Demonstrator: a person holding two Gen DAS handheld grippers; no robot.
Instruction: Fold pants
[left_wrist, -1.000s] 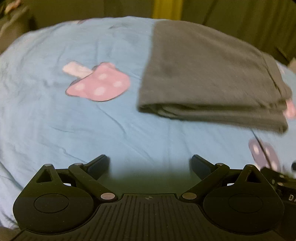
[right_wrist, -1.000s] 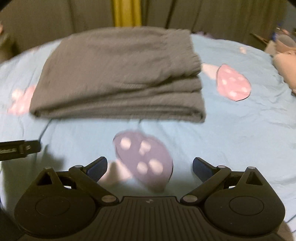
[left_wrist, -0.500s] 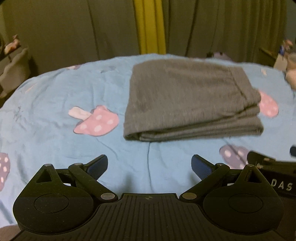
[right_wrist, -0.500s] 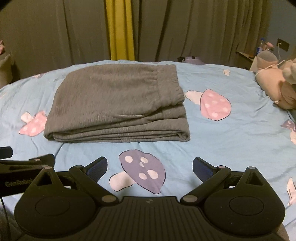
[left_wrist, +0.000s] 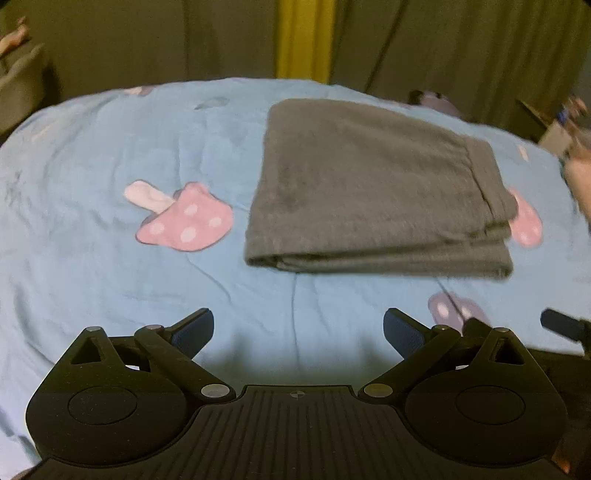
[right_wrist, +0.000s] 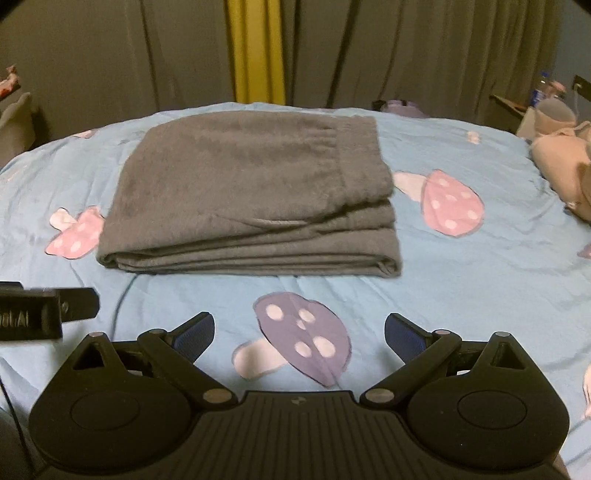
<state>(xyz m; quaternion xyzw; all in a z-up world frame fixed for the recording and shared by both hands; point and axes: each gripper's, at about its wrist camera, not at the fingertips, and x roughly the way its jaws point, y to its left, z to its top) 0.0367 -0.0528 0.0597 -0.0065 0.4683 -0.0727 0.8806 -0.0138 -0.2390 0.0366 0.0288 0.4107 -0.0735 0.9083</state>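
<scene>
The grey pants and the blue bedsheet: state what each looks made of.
Grey pants: soft knit, probably cotton jersey or fleece; matte, thick rounded folds. Blue bedsheet: thin woven cloth, likely cotton; smooth, finely creased, printed mushrooms.

The pants (right_wrist: 251, 192) are thick grey cloth, matt and slightly fuzzy. Under them the bed (right_wrist: 461, 288) wears smooth, faintly creased blue cotton-like fabric. Each gripper's body is matt black ribbed plastic with dull metal pivot pins; the fingers (right_wrist: 195, 332) carry textured blue pads.
</scene>
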